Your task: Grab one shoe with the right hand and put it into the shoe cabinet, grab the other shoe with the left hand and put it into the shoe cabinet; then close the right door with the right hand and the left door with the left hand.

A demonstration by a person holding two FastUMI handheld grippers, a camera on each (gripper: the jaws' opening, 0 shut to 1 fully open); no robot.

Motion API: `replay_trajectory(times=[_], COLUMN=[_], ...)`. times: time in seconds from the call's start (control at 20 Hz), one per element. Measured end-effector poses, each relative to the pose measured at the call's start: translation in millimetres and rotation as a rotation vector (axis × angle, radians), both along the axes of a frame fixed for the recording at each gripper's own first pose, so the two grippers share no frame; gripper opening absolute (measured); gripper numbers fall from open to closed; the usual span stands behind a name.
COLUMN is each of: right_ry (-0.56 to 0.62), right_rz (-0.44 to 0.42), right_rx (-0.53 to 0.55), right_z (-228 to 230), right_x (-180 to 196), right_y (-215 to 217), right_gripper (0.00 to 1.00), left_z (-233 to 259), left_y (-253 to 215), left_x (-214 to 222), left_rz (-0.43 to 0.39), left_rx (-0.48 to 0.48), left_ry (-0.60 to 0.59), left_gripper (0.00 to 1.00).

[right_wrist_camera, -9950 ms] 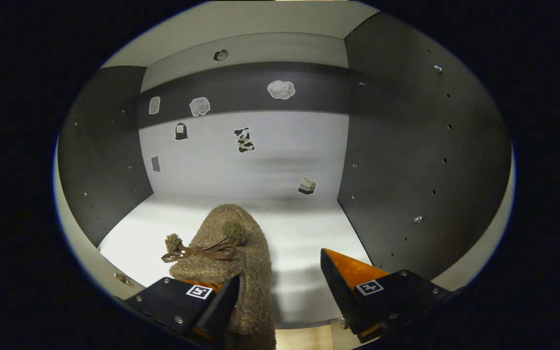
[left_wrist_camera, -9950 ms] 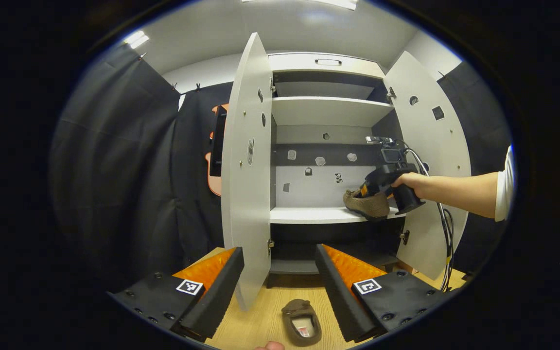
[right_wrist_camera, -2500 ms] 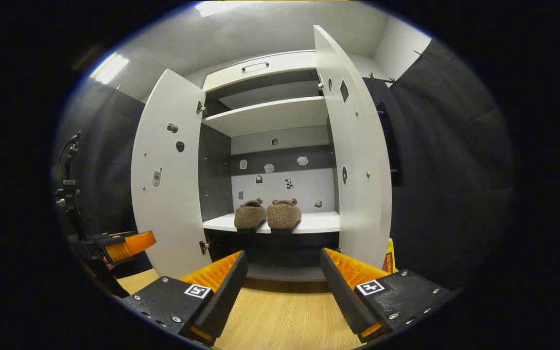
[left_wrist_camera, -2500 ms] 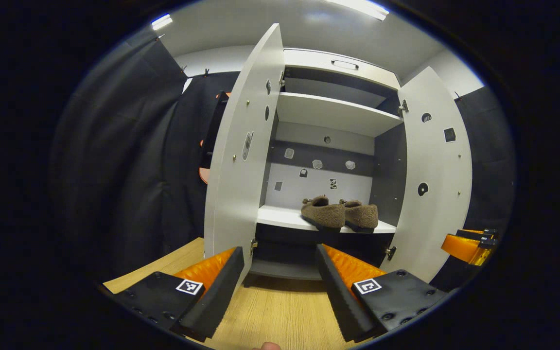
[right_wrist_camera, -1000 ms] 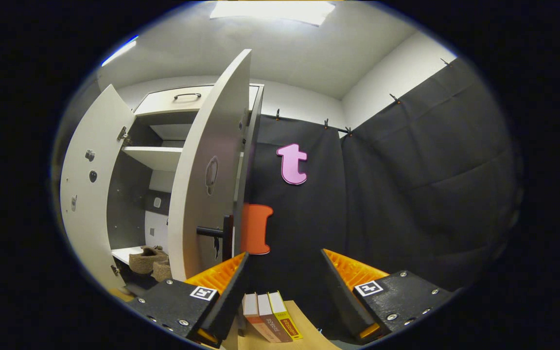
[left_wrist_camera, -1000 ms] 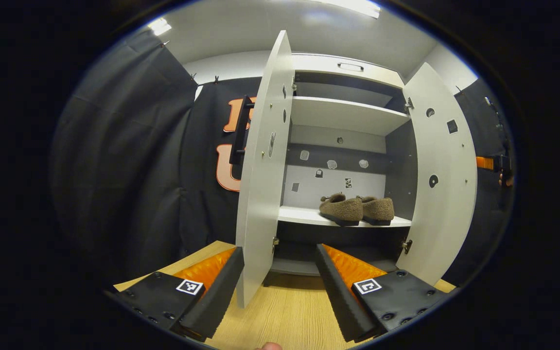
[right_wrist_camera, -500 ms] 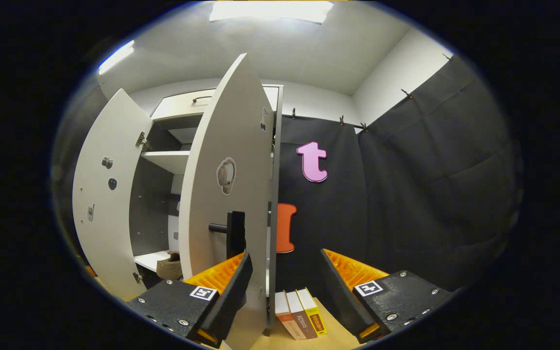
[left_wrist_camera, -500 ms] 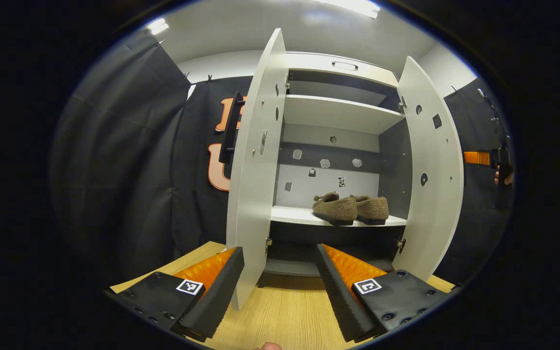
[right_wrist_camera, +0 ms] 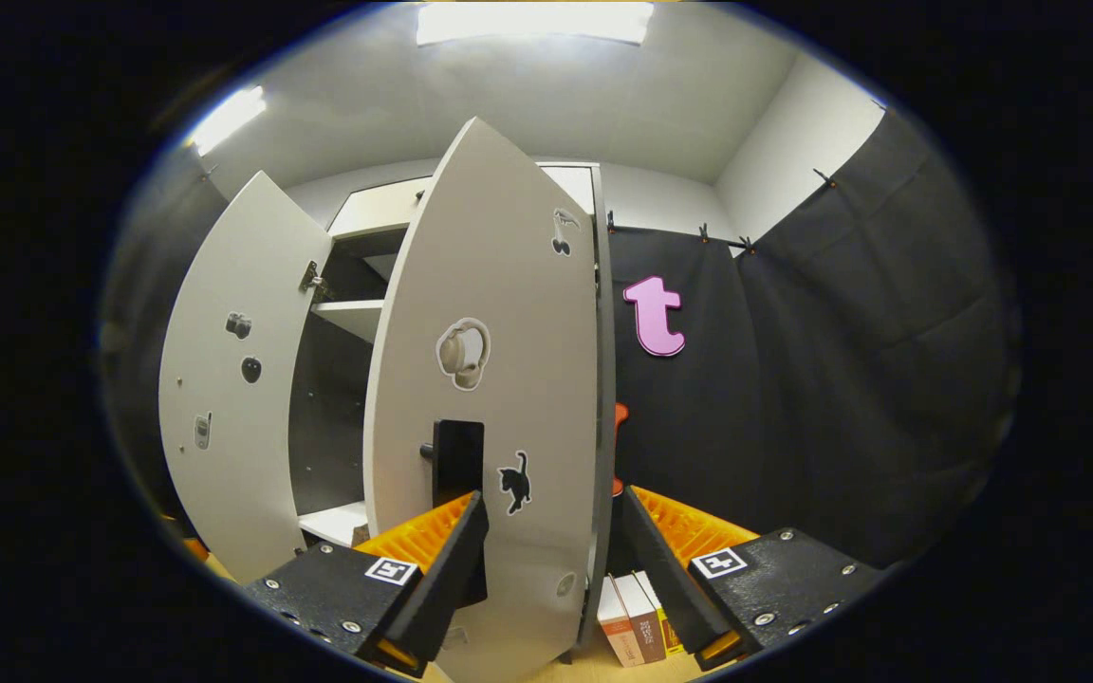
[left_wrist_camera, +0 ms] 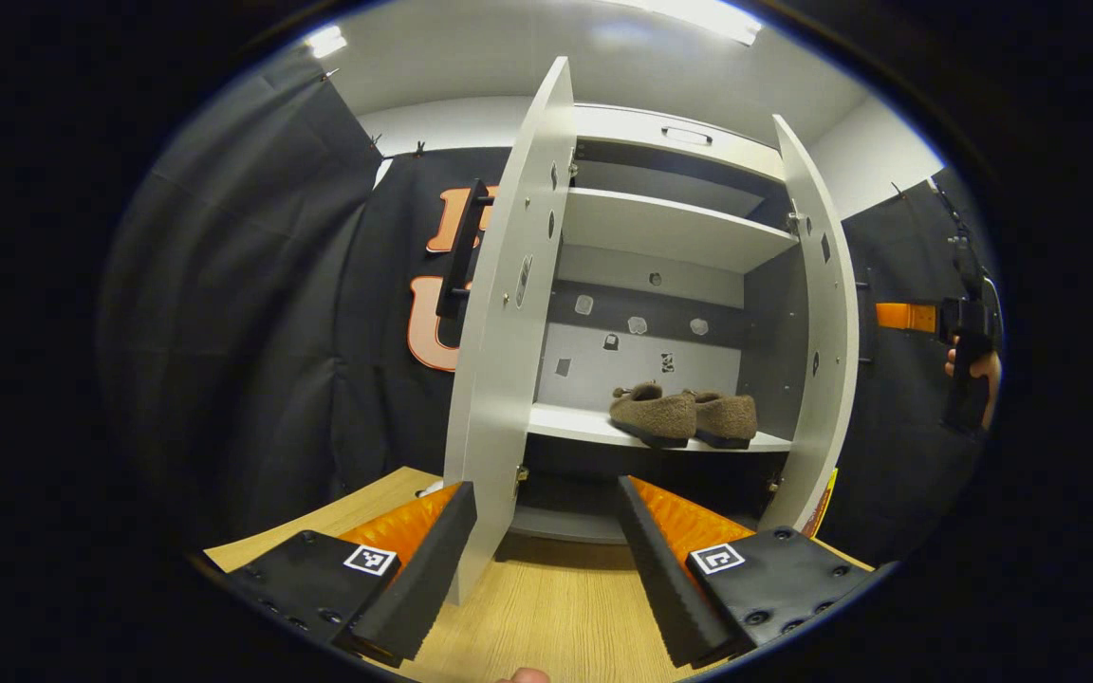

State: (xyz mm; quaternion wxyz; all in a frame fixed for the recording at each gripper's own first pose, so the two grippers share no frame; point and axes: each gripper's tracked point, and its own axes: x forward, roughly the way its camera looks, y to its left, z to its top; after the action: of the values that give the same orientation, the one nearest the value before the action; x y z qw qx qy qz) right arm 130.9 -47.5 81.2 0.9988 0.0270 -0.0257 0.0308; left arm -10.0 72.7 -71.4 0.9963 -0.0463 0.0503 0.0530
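Two fuzzy brown shoes (left_wrist_camera: 653, 415) (left_wrist_camera: 727, 415) stand side by side on the white middle shelf (left_wrist_camera: 575, 425) of the shoe cabinet. The left door (left_wrist_camera: 504, 341) hangs wide open. The right door (left_wrist_camera: 826, 351) is partly swung in and shows nearly edge-on. My left gripper (left_wrist_camera: 546, 560) is open and empty, low over the wooden floor in front of the cabinet. My right gripper (right_wrist_camera: 551, 560) is open against the right door's outer face (right_wrist_camera: 509, 379), its left finger just below the black handle (right_wrist_camera: 456, 460). That gripper (left_wrist_camera: 893, 316) also appears behind the door, held by a hand (left_wrist_camera: 975, 368).
A few books (right_wrist_camera: 637, 617) stand on the floor against the black cloth wall right of the cabinet. The left door (right_wrist_camera: 233, 398) juts out toward me on the other side. Light wooden floor (left_wrist_camera: 556, 617) lies in front of the cabinet. An upper shelf (left_wrist_camera: 670, 228) carries nothing.
The right door has swung further toward the cabinet, with my right gripper following its outer face near the handle. My left gripper has barely shifted. Both shoes rest unchanged.
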Motion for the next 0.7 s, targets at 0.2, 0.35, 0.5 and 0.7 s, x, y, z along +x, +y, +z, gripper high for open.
replay_trajectory(times=[0.2, 0.35, 0.5, 0.7], right_ry=[0.022, 0.047, 0.063, 0.072], right_rz=[0.055, 0.103, 0.141, 0.180], right_rx=[0.024, 0.017, 0.016, 0.019], right_z=[-9, -23, -31, -38], right_x=[9, 20, 27, 35], right_y=[19, 41, 59, 80], right_gripper=[0.90, 0.91, 0.92, 0.92], left_z=[2, 1, 0, -1], left_y=[4, 5, 6, 7], left_x=[0, 0, -2, -4], left_rz=[0.007, 0.006, 0.010, 0.015], left_rx=[0.021, 0.016, 0.015, 0.020], left_ry=[-0.006, 0.000, 0.003, 0.008], left_gripper=[0.97, 0.97, 0.97, 0.97])
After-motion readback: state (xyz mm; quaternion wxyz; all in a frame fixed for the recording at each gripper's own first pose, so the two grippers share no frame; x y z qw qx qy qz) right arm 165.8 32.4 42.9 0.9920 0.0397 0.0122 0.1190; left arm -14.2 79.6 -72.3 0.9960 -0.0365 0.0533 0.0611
